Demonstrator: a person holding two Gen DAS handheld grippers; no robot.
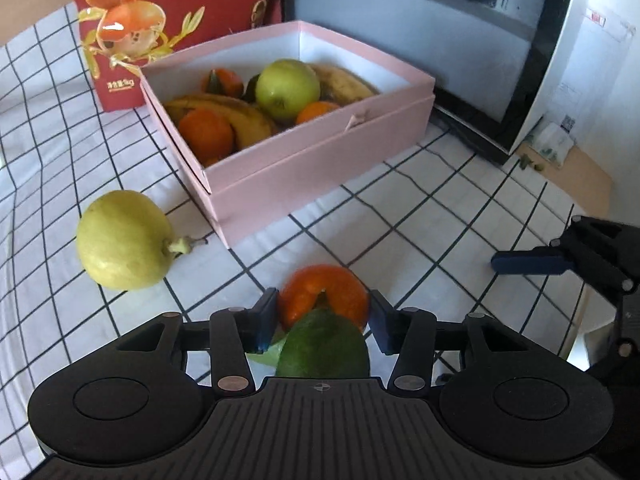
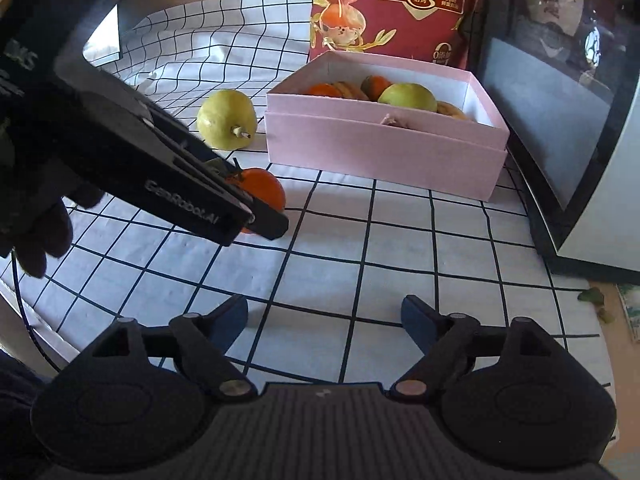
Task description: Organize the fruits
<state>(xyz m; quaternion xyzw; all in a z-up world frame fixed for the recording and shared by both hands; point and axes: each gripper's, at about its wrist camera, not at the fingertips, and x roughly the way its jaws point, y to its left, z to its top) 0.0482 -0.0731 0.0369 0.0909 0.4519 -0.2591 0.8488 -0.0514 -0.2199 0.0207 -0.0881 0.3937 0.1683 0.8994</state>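
Lying at the left of the left wrist view, a yellow-green pear [image 1: 124, 240] rests on the checked cloth [image 1: 420, 216] of the desk, stalk pointing right, near the corner of the pink box [image 1: 320, 160]. Behind it, upper left, stands a red snack bag [image 1: 168, 12]. The box sits at centre and holds bananas [image 1: 224, 114], a green apple [image 1: 287, 88] and several oranges [image 1: 206, 134]. Lower centre, the left gripper [image 1: 323, 320] has its jaws set either side of a loose orange [image 1: 324, 296] with a green leaf [image 1: 324, 348]; whether the pads press on it I cannot tell. At the right edge a blue fingertip of the right gripper [image 1: 528, 262] shows, beside a dark-fronted appliance [image 1: 440, 40].

In the right wrist view, a gloved hand [image 2: 40, 232] at the left carries the left gripper down onto that orange [image 2: 264, 190], with the pear [image 2: 226, 124] just behind and the box [image 2: 384, 148] at centre right. Along the bottom, the right gripper [image 2: 324, 320] has its jaws wide apart over bare cloth, nothing between them.
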